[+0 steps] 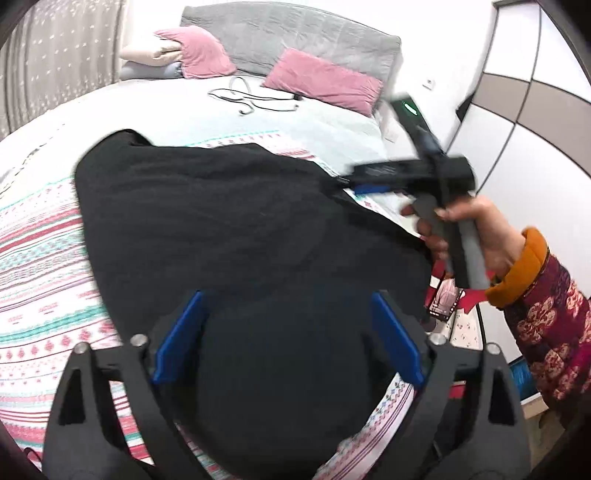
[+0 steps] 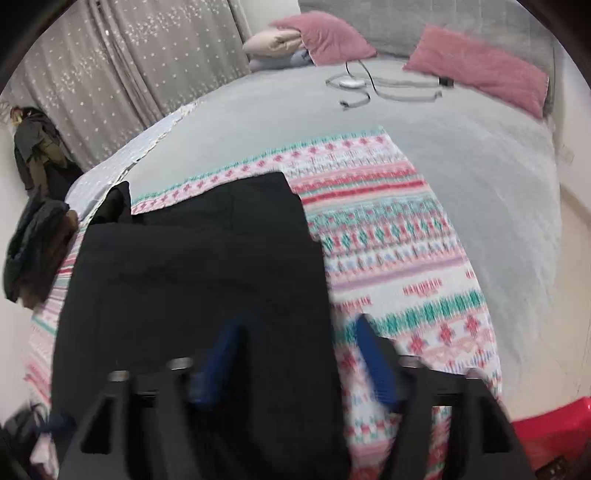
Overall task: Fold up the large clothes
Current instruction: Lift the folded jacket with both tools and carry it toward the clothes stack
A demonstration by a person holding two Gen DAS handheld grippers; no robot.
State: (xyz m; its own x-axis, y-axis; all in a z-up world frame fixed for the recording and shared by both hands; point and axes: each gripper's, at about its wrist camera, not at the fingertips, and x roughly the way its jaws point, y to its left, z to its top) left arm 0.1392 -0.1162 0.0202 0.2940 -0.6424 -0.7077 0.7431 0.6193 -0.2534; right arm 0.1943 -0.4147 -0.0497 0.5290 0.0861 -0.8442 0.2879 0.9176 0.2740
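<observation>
A large black garment (image 1: 229,221) lies spread on a patterned pink, white and teal blanket (image 1: 40,280) on the bed. My left gripper (image 1: 288,328) is open just above the garment's near end, its blue pads on either side of black cloth. My right gripper (image 1: 347,182) shows in the left wrist view at the garment's far right edge, blurred. In the right wrist view the garment (image 2: 199,266) fills the lower left, and my right gripper (image 2: 299,350) is open over its right edge, holding nothing.
Two pink pillows (image 1: 325,79) and a grey headboard cushion (image 1: 295,33) lie at the far end. A cable with a charger (image 2: 373,86) lies on the grey bedspread. A curtain (image 2: 122,70) hangs at left, with dark clothes (image 2: 37,251) beside the bed. A red object (image 2: 554,432) is at lower right.
</observation>
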